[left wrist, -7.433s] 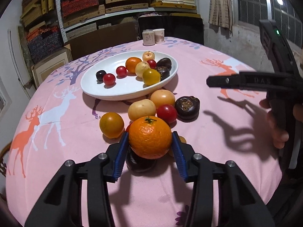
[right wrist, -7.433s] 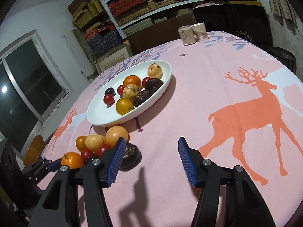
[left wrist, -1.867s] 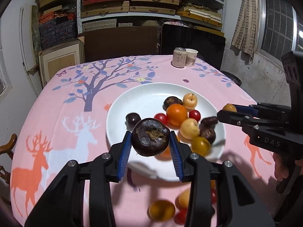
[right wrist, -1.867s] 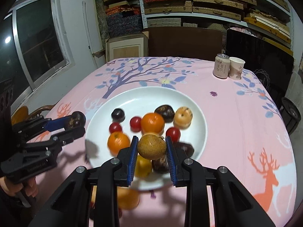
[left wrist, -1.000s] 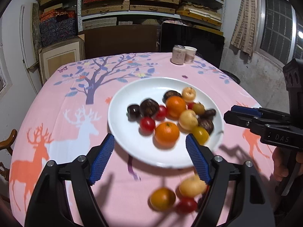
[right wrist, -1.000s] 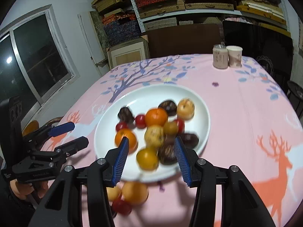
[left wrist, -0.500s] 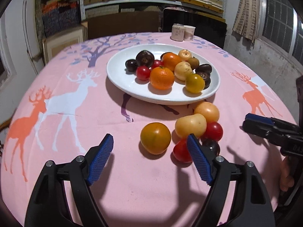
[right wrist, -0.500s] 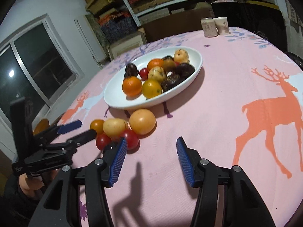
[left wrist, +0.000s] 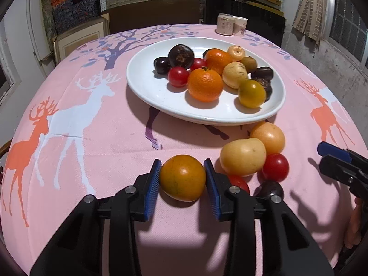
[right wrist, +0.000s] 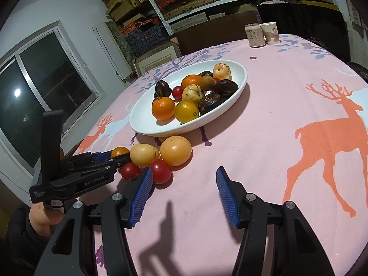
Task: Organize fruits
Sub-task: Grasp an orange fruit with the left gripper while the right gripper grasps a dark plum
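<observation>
An orange-yellow tomato (left wrist: 182, 178) lies on the pink tablecloth in the left wrist view. My left gripper (left wrist: 182, 161) is closing on it, and both blue pads touch its sides. Beside it sit a yellow fruit (left wrist: 242, 156), a pale orange (left wrist: 268, 136), two red cherry tomatoes (left wrist: 275, 167) and a dark fruit (left wrist: 270, 188). The white plate (left wrist: 149, 87) behind them holds several fruits. My right gripper (right wrist: 184, 170) hovers low over bare cloth to the right of the pile. Its jaws are opening and nothing is between them. A red cherry tomato (right wrist: 161, 171) is just beyond its left pad.
A drink can (left wrist: 225, 26) and a paper cup (left wrist: 240, 25) stand at the table's far edge. A dark chair back (left wrist: 243, 11) and stacked shelves lie beyond. A hand (right wrist: 43, 216) holds the left gripper's handle. Bare cloth spreads to the left and right of the plate.
My left gripper has sunk toward the cloth and gone from wide open to closed around the orange-yellow tomato. The right gripper has stayed in place.
</observation>
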The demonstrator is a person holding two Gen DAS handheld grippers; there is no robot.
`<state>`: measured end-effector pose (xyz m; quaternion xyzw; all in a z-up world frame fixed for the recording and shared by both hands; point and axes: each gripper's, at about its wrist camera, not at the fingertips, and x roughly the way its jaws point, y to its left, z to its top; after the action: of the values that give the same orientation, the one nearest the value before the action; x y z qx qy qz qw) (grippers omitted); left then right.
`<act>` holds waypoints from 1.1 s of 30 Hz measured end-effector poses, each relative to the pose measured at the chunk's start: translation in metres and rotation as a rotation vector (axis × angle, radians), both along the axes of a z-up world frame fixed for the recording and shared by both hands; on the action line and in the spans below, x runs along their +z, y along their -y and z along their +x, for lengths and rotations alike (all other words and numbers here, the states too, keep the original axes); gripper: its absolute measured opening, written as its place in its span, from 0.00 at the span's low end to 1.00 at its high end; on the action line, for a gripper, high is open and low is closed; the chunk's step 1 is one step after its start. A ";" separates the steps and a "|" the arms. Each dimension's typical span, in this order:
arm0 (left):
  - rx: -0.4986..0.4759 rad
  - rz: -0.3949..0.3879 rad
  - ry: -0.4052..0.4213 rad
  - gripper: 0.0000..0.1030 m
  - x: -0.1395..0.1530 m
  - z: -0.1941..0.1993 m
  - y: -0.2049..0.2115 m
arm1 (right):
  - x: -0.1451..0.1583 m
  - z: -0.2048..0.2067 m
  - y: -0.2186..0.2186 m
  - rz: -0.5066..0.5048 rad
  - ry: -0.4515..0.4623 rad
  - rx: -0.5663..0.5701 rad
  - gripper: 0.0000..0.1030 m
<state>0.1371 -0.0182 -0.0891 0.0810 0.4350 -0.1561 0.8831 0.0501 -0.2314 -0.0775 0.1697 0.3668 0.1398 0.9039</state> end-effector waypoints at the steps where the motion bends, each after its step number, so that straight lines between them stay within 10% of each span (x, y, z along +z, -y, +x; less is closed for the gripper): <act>1: -0.005 -0.004 0.001 0.36 0.001 -0.002 0.000 | 0.000 0.000 0.001 0.001 -0.002 -0.001 0.56; 33: 0.016 -0.104 0.176 0.36 0.045 -0.073 -0.037 | -0.007 0.014 -0.109 -0.322 -0.071 0.246 0.49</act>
<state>0.0642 0.0192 -0.0445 0.0451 0.3478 -0.1637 0.9221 0.0644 -0.1224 -0.0849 -0.0182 0.4342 0.1828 0.8819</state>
